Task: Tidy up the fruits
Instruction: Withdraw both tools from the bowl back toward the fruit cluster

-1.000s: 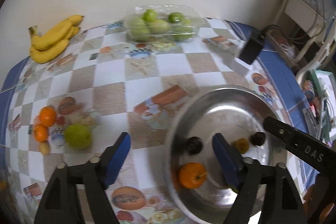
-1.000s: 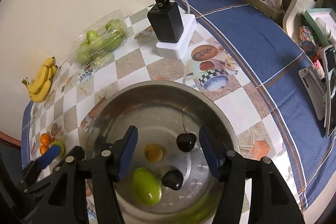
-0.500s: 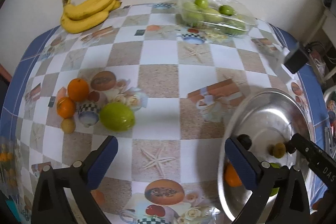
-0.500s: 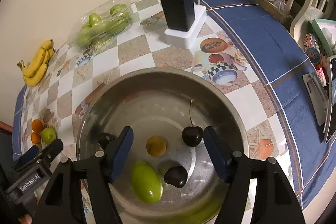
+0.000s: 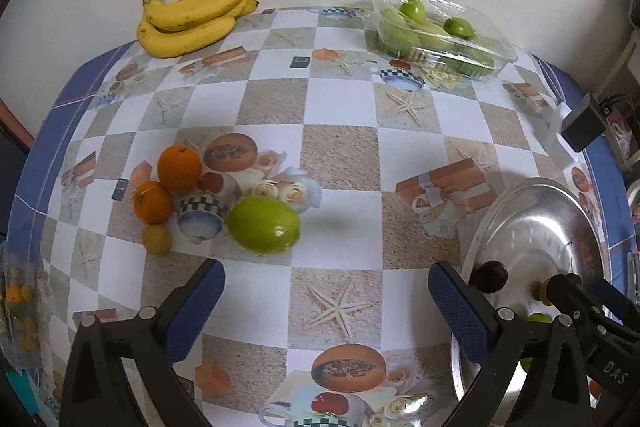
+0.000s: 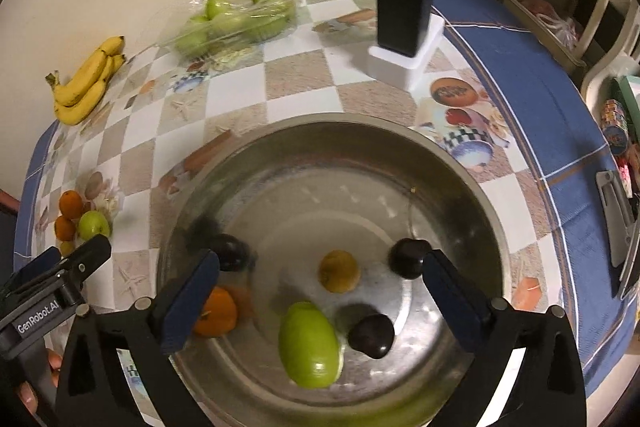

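Left gripper (image 5: 326, 301): fingers spread wide, nothing between them. Ahead of its left finger (image 5: 196, 303), and a little inside it, lies the green fruit (image 5: 263, 225); beyond that and further left sit 2 oranges (image 5: 179, 168) and 1 small brownish fruit (image 5: 157, 238), all close together on the tablecloth (image 5: 340, 155).

Right gripper (image 6: 320, 301): fingers also wide and empty, hanging over the metal bowl (image 6: 280, 135). Between them lie a yellow fruit (image 6: 339, 271), a green fruit and a dark one; an orange sits just behind the left finger and a cherry (image 6: 406, 258) touches the right.

We judge the step in hand to be fetching the next loose fruit for the bowl. To do it well, we centre the green fruit between the left fingers, come down low so the pads meet its widest part, and close gently, since it looks smooth and apt to roll. We keep clear of the oranges beside it.
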### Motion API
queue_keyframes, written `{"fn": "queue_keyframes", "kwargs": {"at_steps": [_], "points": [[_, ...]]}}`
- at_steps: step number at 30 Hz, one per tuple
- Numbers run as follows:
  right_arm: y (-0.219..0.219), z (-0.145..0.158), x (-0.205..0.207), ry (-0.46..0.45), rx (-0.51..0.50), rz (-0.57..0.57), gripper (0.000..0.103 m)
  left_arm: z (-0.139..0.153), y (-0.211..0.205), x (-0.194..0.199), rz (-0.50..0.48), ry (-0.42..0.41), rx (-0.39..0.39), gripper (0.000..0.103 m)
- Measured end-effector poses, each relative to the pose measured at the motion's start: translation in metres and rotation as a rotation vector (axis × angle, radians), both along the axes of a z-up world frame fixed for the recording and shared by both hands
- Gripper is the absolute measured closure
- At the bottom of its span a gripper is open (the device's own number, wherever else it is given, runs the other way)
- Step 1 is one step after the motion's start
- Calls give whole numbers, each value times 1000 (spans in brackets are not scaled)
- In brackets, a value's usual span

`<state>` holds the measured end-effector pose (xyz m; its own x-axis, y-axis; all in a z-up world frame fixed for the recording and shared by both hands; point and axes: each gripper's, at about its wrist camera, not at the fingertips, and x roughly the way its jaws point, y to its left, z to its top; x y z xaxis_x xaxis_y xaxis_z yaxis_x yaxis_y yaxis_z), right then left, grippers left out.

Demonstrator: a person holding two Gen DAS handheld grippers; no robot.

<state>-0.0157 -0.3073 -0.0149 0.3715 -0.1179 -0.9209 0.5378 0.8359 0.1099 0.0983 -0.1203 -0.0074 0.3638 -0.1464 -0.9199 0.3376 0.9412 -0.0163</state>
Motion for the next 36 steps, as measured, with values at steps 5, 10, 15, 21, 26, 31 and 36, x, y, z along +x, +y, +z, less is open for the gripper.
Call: {"fn": "queue_keyframes", "kwargs": {"at_steps": [5,10,15,21,26,31,36], "points": [[8,5,4,-28,-6,25,1,5,6,2,2,-15,8,0],[16,9,9,-59,7,58,1,10,14,5,8,-29,8,0],[27,9,17,-63,18,92,1,15,24,9,8,-40,22,0],[42,7,26,-63,30,122,1,19,46,17,29,-47,30,0],[63,4,35,-42,25,169,1,18,69,25,55,-43,46,0],[83,2,45,-24,18,221,1,15,98,34,108,-27,36,0],[106,-2,56,-13,30,269,1,14,122,41,154,-18,20,0]]}}
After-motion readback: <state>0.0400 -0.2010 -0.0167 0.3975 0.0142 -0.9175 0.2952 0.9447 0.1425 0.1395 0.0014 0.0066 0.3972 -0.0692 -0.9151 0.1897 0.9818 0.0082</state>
